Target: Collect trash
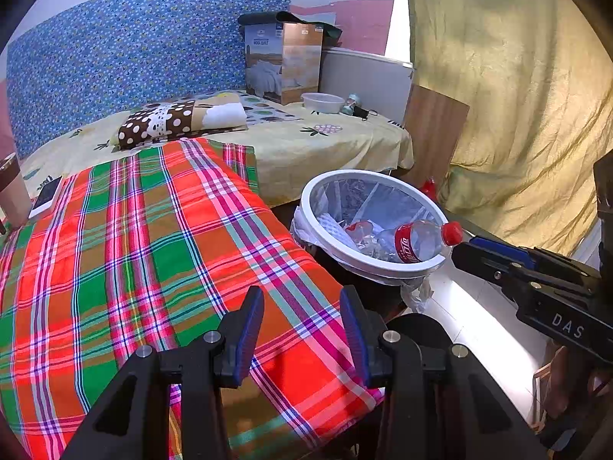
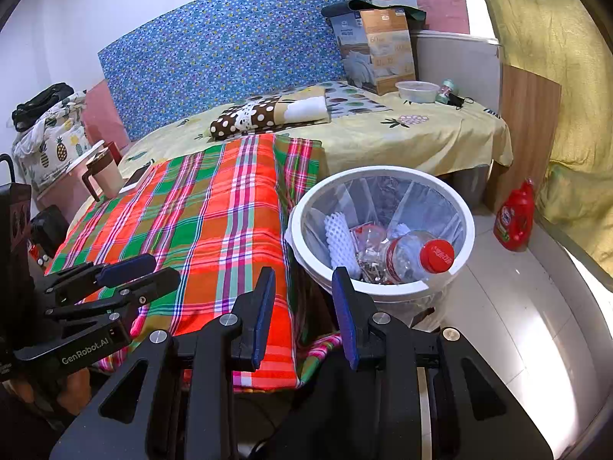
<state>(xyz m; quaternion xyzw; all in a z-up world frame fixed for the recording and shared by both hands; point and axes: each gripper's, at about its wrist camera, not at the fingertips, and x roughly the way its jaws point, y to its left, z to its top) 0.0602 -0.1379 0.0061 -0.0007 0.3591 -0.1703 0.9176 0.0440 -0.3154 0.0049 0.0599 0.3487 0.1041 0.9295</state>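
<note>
A white round bin (image 2: 465,230) stands on the floor just beside a table covered with a bright checked cloth (image 1: 153,253) in red, green and orange. A thin clear bag lines the bin and folds over its rim.

The trash is inside the bin. On top lies a clear plastic bottle (image 2: 410,257) with a red cap (image 2: 436,256) and a red label. It is empty and leans with its cap up against the near side of the rim. Next to it sits a white foam net (image 2: 341,243) with little holes, the kind that wraps fruit. Between them are some crumpled clear wrappers with bits of red on them.

The left gripper (image 1: 302,329) hangs over the checked cloth. Its two blue pads stand apart and nothing is between them. The right gripper (image 2: 304,314) is over the edge of the cloth, just beside the bin. Its blue pads stand apart too, with nothing in between. In the left wrist view the right gripper's tip is close to the bottle's cap.

Behind the table is a bed with a yellow sheet (image 2: 421,138), a folded brown dotted blanket (image 2: 253,117) and a box (image 2: 377,50) with a picture of bedding on it. A clear bowl (image 2: 417,91) sits near the box. A red jug (image 2: 513,218) stands on the floor by a wooden board. A cup (image 2: 103,174) and a phone (image 1: 48,195) rest at the far end of the table
</note>
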